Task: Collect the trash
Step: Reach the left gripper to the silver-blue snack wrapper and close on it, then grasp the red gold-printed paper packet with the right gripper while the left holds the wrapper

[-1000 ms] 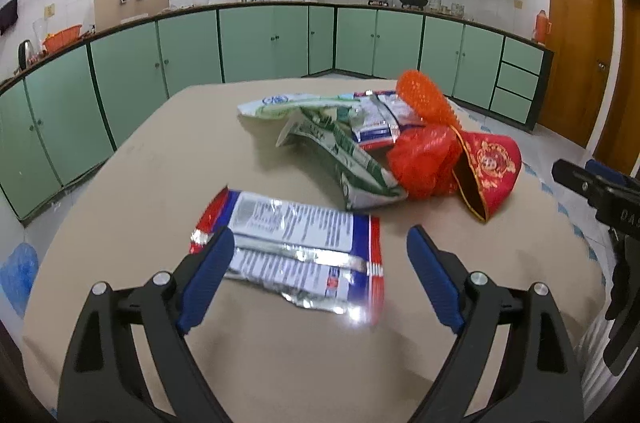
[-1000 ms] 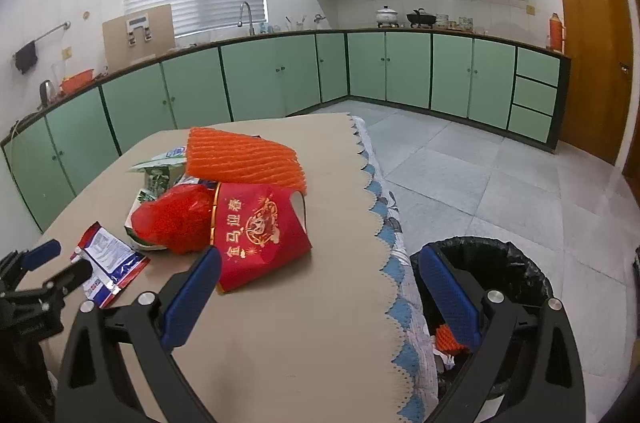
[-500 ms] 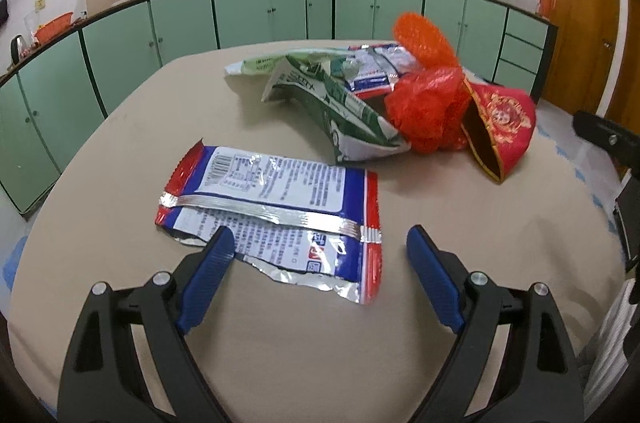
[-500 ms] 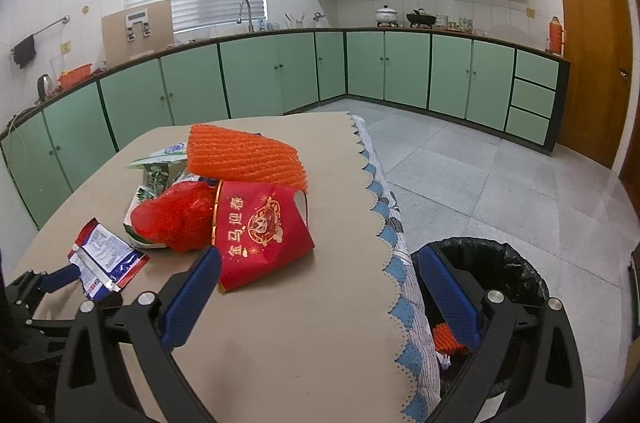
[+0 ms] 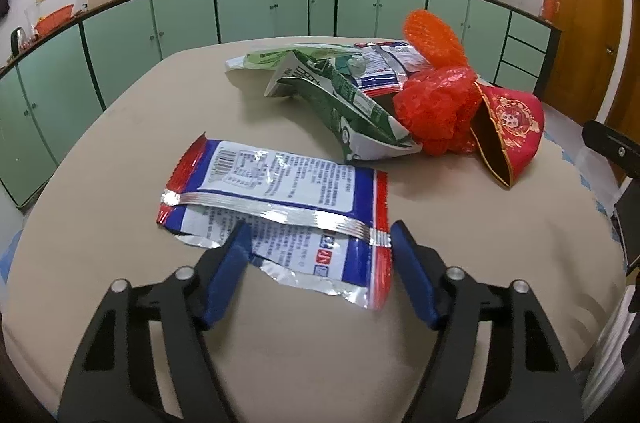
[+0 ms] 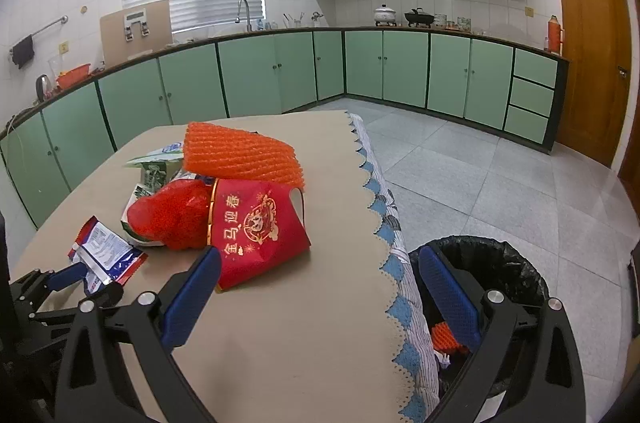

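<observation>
Left wrist view: my left gripper (image 5: 320,243) has advanced and narrowed since a second ago; its jaws are parted, straddling the near edge of the foil wrapper (image 5: 276,199), which lies flat on the table (image 5: 100,183). I judge the pinch imminent. Right gripper (image 6: 320,287) hangs wide apart, unchanged, near the bin (image 6: 500,263).
</observation>
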Motion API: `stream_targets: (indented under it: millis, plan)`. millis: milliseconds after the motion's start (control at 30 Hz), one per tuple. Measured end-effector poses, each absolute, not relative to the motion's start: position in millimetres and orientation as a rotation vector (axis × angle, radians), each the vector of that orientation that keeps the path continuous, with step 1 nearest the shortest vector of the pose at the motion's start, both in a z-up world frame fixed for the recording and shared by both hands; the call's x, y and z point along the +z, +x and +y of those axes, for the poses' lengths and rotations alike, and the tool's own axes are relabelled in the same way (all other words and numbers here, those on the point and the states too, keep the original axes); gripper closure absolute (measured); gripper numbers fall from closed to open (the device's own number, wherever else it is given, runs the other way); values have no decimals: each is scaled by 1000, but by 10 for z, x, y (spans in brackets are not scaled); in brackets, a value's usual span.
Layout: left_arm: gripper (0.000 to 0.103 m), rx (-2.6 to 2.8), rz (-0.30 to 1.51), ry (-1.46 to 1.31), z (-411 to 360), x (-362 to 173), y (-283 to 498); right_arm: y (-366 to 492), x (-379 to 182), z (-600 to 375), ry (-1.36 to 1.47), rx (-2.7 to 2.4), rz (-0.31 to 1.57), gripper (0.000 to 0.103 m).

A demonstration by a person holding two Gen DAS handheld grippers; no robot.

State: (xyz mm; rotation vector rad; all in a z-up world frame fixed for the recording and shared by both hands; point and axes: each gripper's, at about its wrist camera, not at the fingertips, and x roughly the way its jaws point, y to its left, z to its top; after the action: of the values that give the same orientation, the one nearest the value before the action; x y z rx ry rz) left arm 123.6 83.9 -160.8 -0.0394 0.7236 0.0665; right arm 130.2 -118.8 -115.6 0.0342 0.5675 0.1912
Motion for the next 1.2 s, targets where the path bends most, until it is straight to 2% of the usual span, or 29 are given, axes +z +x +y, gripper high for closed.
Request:
stream_targets:
  millis: [33,200,433,467,500,1200]
  plan:
    - [40,63,722,-39,837,-1610,1233,1302,-1155,-1189,34,191,567,6]
    - [68,47,713,-65,878,-1614,1226,1305,-1155,-1193,35,192,567,6]
    - [86,47,707,-101,955,-1604,1199,1291,-1164,-1165,22,193,562,6]
    - [96,50,704,-109,967,-1593,1190,1294,-1164,-1154,17,197,561,6]
    - [101,48,700,-120,987,-1571,1182,1300,-1165,-1141,15,201,561,6]
    - [103,122,534,-103,1024,-1170,1067,1687,-1277,-661,-29,254,633,6]
